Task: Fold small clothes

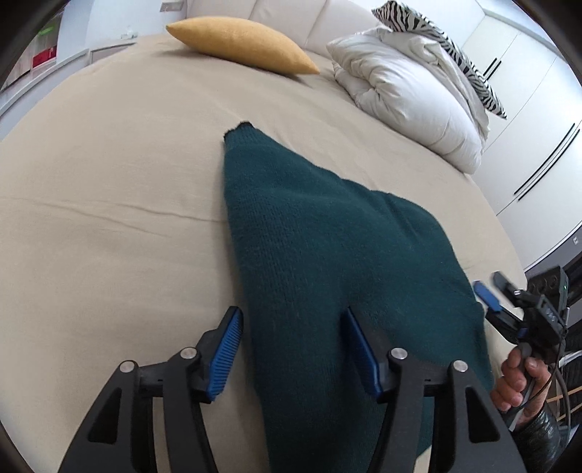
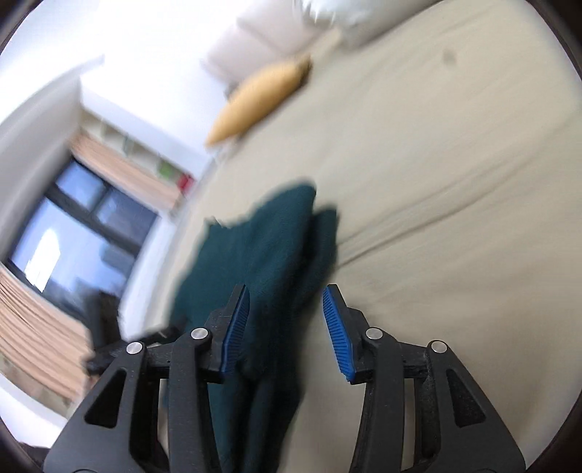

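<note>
Soft, even daylight; the left wrist view is sharp, with fisheye bending and dark vignetting at its corners. The right wrist view is motion-blurred, its window (image 2: 78,233) glaring, walls overexposed.

Beige bed sheet (image 1: 109,174) stretched across the mattress, a few creases running through it. Mustard-yellow pillow (image 1: 240,43) up near the padded white headboard (image 1: 291,14). White duvet (image 1: 407,91) bunched beside it, zebra-print pillow (image 1: 440,40) on top. White wardrobe doors (image 1: 527,120) behind. Dark-framed window (image 2: 83,225) over on the side, pretty blurry.
</note>
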{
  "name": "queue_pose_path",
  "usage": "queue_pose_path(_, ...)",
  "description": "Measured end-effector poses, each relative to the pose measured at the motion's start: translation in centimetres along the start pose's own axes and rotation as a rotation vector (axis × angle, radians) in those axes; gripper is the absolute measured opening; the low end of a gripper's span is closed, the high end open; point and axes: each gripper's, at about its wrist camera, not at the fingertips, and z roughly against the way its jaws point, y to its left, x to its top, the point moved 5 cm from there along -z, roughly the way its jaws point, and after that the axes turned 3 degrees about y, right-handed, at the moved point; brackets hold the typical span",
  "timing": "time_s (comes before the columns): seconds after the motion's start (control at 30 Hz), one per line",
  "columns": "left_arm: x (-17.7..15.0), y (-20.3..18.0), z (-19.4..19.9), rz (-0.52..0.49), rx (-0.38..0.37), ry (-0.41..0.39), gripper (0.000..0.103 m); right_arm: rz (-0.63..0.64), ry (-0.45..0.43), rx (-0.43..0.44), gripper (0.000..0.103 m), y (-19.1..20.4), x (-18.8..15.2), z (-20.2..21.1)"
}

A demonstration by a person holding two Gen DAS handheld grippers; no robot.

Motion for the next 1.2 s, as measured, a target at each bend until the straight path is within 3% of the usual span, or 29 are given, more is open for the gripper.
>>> queue_pose_path(0.07, -0.5, 0.0, 0.7, 0.006, -0.002, -0.027, 0.061, -0.054, -0.129, 0.063, 0.043, -0.4, 0.1, 3.6)
queue_pose_path(0.17, -1.2, 0.0, 2.0, 0.019, -0.008, -0.064, 0.06, -0.065, -0.232, 0.076, 0.043, -0.1, -0.3, 7.0)
queue_pose_path(0.37, -1.7, -0.6, 5.2, -0.001, 0.002, -0.144, 0.064, -0.043, -0.24, 0.089, 0.047, 1.5, -2.2, 8.7)
queue_pose_path(0.57, -2.0, -2.2, 6.9, -0.038, 0.02, -0.192, 0.069, 0.082, -0.123, -0.043, 0.05, 6.2, -4.9, 4.3)
queue_pose_path(0.67, -2.3, -2.8, 7.6, -0.063, 0.045, -0.219, 0.077, 0.154, -0.081, -0.092, 0.05, 8.5, -5.8, 2.7)
queue_pose_path(0.73, -2.7, -3.2, 8.4, -0.087, 0.085, -0.252, 0.082, 0.195, -0.069, -0.124, 0.05, 9.7, -6.2, 2.3)
queue_pose_path(0.87, -3.0, -4.1, 10.4, -0.133, 0.167, -0.344, 0.102, 0.282, -0.06, -0.238, 0.05, 11.7, -7.0, 2.7)
queue_pose_path(1.03, -2.8, -5.2, 13.1, -0.173, 0.286, -0.475, 0.103, 0.403, -0.065, -0.398, 0.052, 14.4, -8.1, 3.4)
queue_pose_path(1.13, -2.8, -5.6, 14.9, -0.169, 0.354, -0.563, 0.103, 0.482, -0.106, -0.475, 0.064, 16.3, -8.6, 4.3)
queue_pose_path(1.2, -2.7, -5.9, 15.5, -0.175, 0.364, -0.576, 0.103, 0.525, -0.164, -0.535, 0.079, 17.6, -8.7, 5.2)
